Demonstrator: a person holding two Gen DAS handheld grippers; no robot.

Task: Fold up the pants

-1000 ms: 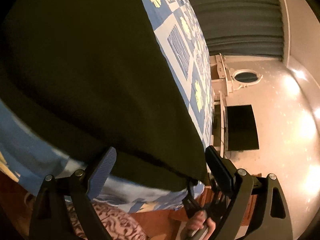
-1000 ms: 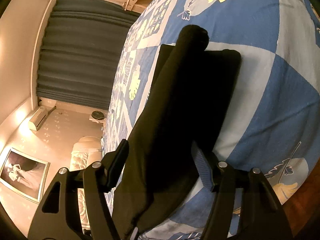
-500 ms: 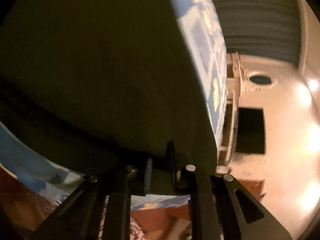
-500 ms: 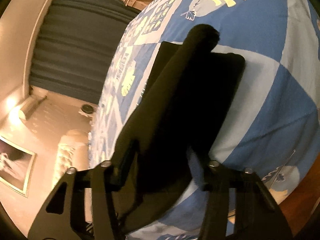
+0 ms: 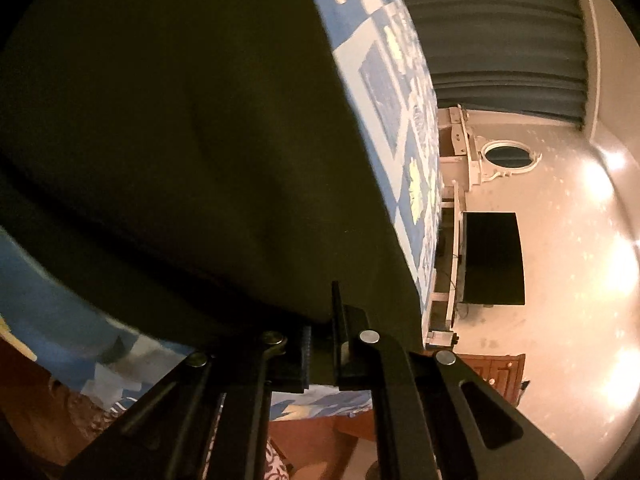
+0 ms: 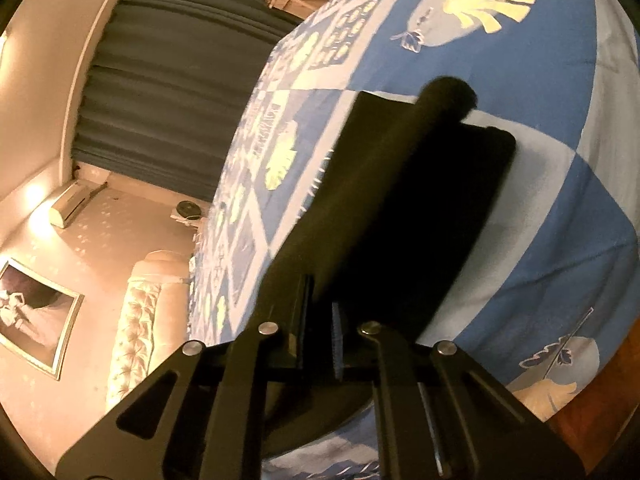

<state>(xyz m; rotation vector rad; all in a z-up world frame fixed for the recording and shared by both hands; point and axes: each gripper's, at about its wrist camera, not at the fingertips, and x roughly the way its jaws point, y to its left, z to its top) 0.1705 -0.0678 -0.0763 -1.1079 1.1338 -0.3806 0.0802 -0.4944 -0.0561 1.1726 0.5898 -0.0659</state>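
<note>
The black pants (image 5: pixel 180 140) lie on a bed with a blue, white and yellow patterned cover (image 5: pixel 384 80). In the left wrist view they fill most of the frame. My left gripper (image 5: pixel 320 344) is shut on the near edge of the pants. In the right wrist view the pants (image 6: pixel 400 200) lie folded lengthwise, with a raised fold running away from me. My right gripper (image 6: pixel 320 332) is shut on their near end at the bed's edge.
The bed cover (image 6: pixel 540 80) stretches far beyond the pants. Dark curtains (image 6: pixel 160 80), a padded headboard (image 6: pixel 140 320) and a framed picture (image 6: pixel 32 320) show at the left. A dark screen (image 5: pixel 492 256) and a white dresser (image 5: pixel 480 152) stand past the bed.
Both grippers were open around the pants' near edge one second ago. Both have closed on the fabric.
</note>
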